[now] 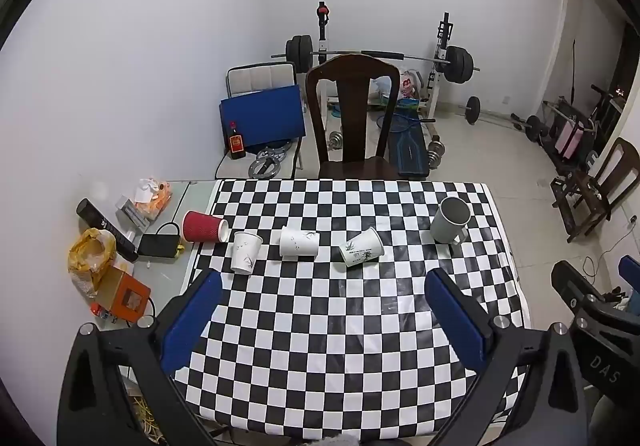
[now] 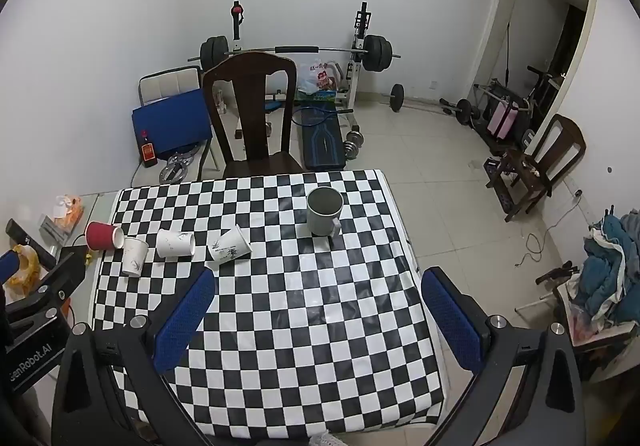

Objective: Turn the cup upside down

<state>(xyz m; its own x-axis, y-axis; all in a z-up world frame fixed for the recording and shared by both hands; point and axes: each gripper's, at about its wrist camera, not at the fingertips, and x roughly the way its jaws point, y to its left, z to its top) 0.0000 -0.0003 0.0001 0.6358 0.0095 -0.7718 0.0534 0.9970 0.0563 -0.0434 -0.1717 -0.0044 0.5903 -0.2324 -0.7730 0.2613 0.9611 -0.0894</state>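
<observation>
Five cups on the checkered cloth (image 1: 320, 326), all well apart from both tools.

Left gripper (image 1: 322, 278): wide open, nothing in it, up over the near part of the table. Right gripper (image 2: 318, 275): wide open too, nothing in it.

Standing up, mouth on top: a grey mug (image 1: 451, 220) near the far right corner of the cloth, and a standing paper cup (image 1: 246, 252) over on the left. Lying down: a red cup (image 1: 204, 227) at the left edge, just beside the standing paper cup, then a lying paper cup (image 1: 299, 243) and a tipped paper cup (image 1: 361, 247) in the middle. Hard to tell which one to flip; most likely the mug or the standing paper cup, with mouths still up.

About the mug: looks hard, smooth and heavy. Probably slippery, and could break if dropped. Best to grab across the round wall from the side, about halfway up, with a firm squeeze. Handle points to the near side, so keep the blue pads (image 2: 188, 318) off it.

About the paper cups: look very light and soft. Likely to squash with a hard squeeze, and to slide away at a bump. Best to pinch gently around the middle, then turn over slowly and set down flat on the rim.
</observation>
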